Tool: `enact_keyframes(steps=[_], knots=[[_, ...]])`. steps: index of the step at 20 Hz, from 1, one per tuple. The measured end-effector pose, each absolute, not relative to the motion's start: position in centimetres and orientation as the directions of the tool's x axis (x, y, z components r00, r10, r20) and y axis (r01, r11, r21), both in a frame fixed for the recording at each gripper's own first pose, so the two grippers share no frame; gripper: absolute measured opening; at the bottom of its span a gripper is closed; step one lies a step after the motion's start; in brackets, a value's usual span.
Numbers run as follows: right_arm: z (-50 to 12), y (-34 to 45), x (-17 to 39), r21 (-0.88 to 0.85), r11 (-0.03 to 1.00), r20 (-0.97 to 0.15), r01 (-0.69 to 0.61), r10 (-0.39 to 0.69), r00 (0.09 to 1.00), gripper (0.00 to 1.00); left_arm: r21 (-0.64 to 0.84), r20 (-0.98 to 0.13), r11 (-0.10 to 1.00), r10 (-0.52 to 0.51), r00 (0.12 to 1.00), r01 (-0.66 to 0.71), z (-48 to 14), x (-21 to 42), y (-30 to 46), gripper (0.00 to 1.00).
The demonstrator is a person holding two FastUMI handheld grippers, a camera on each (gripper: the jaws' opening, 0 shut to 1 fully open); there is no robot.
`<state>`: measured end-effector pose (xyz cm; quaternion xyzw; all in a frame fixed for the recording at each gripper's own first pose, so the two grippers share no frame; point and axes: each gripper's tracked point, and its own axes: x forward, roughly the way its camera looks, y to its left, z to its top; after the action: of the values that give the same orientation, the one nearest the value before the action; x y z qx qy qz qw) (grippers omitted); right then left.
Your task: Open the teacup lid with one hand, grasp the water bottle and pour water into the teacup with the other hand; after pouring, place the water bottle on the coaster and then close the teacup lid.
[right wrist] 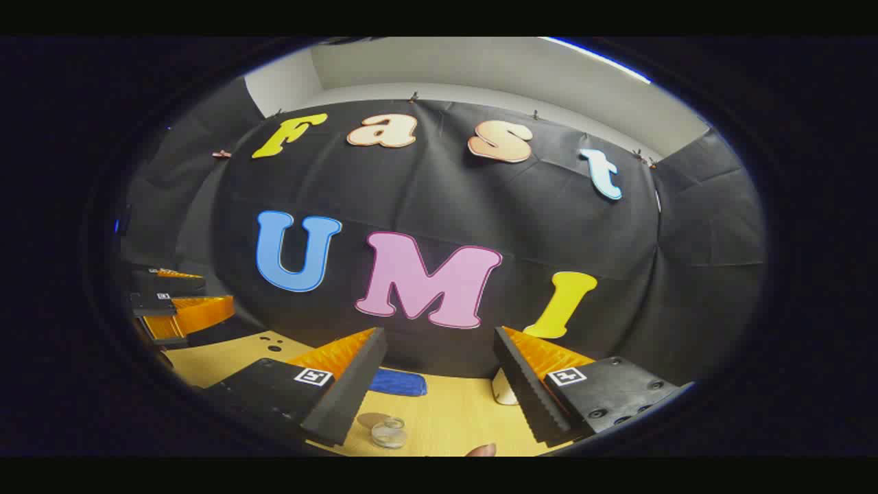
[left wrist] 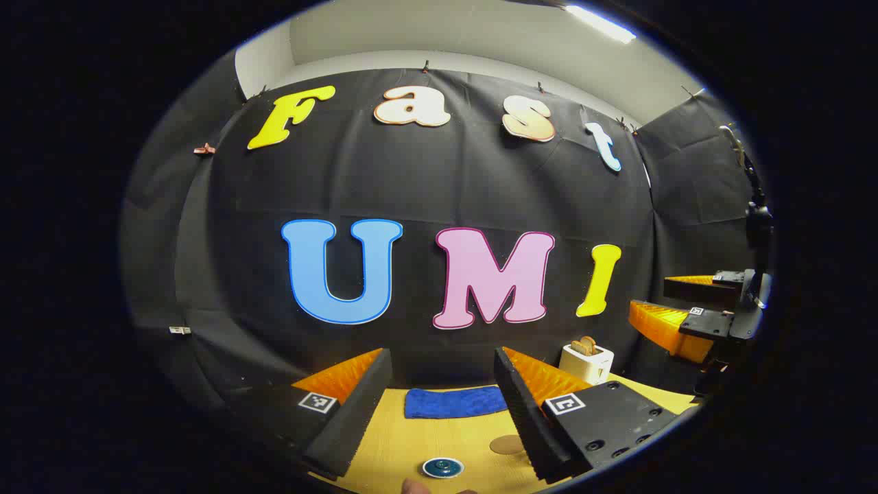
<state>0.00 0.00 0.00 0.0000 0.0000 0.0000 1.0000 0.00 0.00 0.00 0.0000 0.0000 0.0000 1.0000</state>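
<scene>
While both my grippers hover with fingers spread and hold nothing, left gripper (left wrist: 442, 405) looks over the lidded teacup (left wrist: 442, 468) at the tabletop's (left wrist: 439, 439) near edge. Right gripper (right wrist: 439, 384) faces the water bottle (right wrist: 389, 433) touching the coaster (right wrist: 370, 419); a blue cloth (left wrist: 454, 401) lies by the far edge.

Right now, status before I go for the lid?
Left gripper open, empty; right gripper same. Lid ahead of left, untouched. Coaster bare. Nothing between.
</scene>
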Motion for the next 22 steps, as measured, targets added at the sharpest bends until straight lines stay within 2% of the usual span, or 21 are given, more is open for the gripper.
enact_keyframes(steps=[17,22], knots=[[-0.1,-0.9,0.1,0.004,1.000,0.010,0.019,-0.019,1.000,0.96,0.001,-0.007,1.000,-0.009,1.000,0.009,-0.1,0.6,-0.6,0.94],[-0.8,0.0,0.0,0.010,1.000,0.006,-0.020,0.020,1.000,0.96,-0.003,-0.011,1.000,-0.021,1.000,0.021,-0.5,0.4,-1.3,0.95]])
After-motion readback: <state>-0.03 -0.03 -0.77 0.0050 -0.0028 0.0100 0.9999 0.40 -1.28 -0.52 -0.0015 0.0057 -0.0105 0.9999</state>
